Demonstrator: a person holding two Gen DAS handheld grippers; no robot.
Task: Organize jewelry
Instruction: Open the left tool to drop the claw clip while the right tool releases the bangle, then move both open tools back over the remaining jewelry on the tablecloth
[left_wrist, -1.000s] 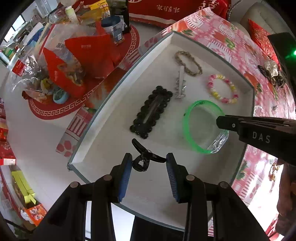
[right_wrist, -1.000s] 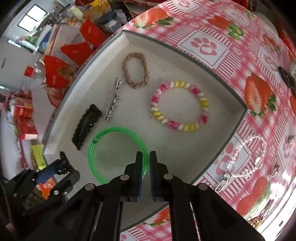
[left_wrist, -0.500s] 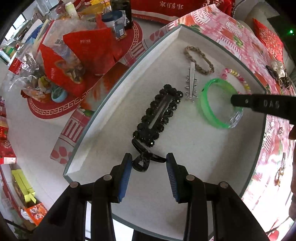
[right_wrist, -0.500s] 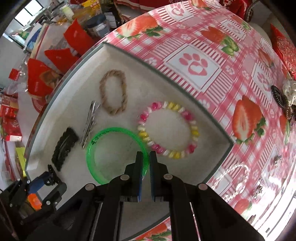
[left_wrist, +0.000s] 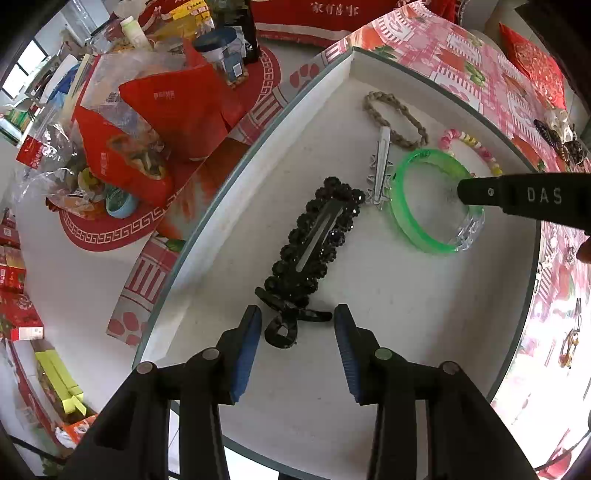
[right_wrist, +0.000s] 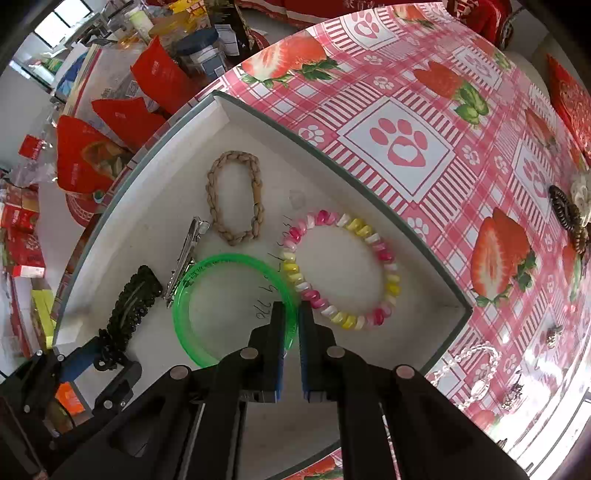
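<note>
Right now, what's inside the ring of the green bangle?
Inside the green bangle only bare tray floor shows, with some handwritten marks near its rim. The right gripper, shut on the bangle's band, hides the nearest part of the inside.

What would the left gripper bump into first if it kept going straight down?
Most likely the small black claw clip, which sits between the left gripper's opening jaws, untouched by either pad. Under it lies the white tray. How far down is hard to judge.
</note>
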